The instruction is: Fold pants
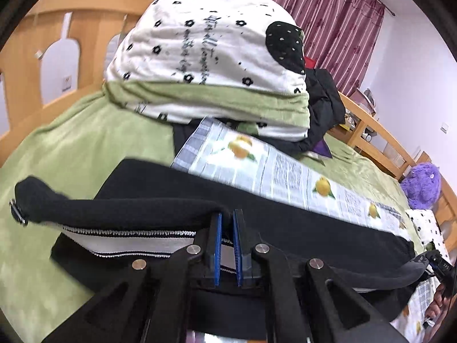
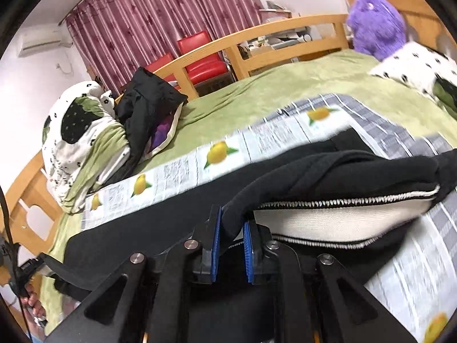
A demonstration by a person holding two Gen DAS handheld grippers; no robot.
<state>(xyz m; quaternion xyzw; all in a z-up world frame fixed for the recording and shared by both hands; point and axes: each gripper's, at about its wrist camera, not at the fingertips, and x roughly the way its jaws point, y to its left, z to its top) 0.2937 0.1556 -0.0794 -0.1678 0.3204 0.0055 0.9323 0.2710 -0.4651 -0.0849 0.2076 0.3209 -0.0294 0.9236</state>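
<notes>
Black pants (image 1: 285,223) with a white side stripe (image 1: 137,243) edged in zigzag stitching lie along a lemon-print cloth (image 1: 285,168) on the bed. My left gripper (image 1: 227,217) is shut on a raised fold of the black fabric, and the blue pads pinch it. In the right wrist view my right gripper (image 2: 232,217) is shut on another bunched fold of the pants (image 2: 142,228). This fold is lifted off the cloth, with the stripe (image 2: 328,220) hanging to the right. The rest of the pants stretches flat between both grips.
A green bedsheet (image 1: 71,143) covers the bed. A folded flower-print quilt (image 1: 205,57) and a black jacket (image 2: 148,100) are piled at one end. A purple plush toy (image 2: 374,25) and a pillow (image 2: 414,63) sit at the other. A wooden rail (image 2: 257,37) lines the far side, with red chairs (image 2: 202,57) behind it.
</notes>
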